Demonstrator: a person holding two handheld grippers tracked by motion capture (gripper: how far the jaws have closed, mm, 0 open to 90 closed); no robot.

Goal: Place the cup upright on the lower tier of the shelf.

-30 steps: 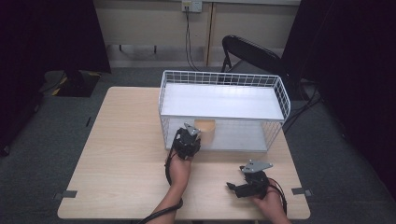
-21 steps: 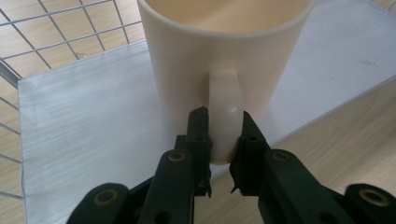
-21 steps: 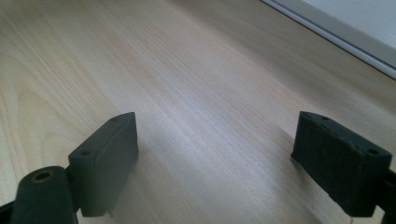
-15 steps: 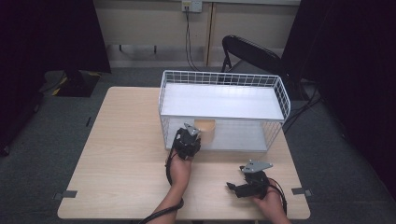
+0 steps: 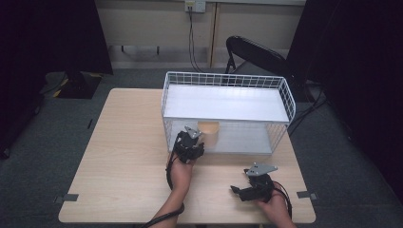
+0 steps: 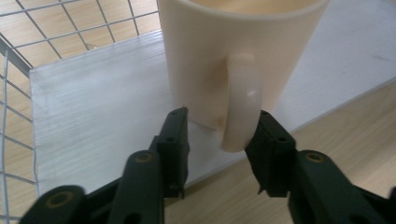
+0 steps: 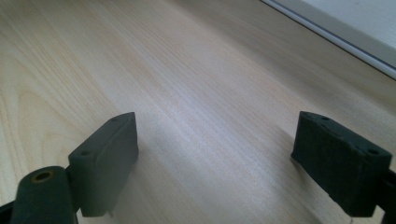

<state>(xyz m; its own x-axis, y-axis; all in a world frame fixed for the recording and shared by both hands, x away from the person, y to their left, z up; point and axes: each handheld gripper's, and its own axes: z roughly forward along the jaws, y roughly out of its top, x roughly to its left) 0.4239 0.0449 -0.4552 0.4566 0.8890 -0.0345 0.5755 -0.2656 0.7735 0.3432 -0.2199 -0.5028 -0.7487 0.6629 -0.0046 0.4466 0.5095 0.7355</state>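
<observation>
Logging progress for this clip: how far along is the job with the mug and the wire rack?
Done: the cream mug stands upright on the lower shelf of the white wire rack, at its front edge. In hand: the left gripper straddles the mug's handle, jaws not clamped. The right gripper is open over the table. Whether placing or removing is unclear.

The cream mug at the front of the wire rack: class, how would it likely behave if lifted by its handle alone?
The mug looks rigid and glossy, so the left gripper, whose jaws flank the handle, might slip. Held off-centre, it would probably tilt. It looks ceramic, so likely breakable if dropped.
</observation>
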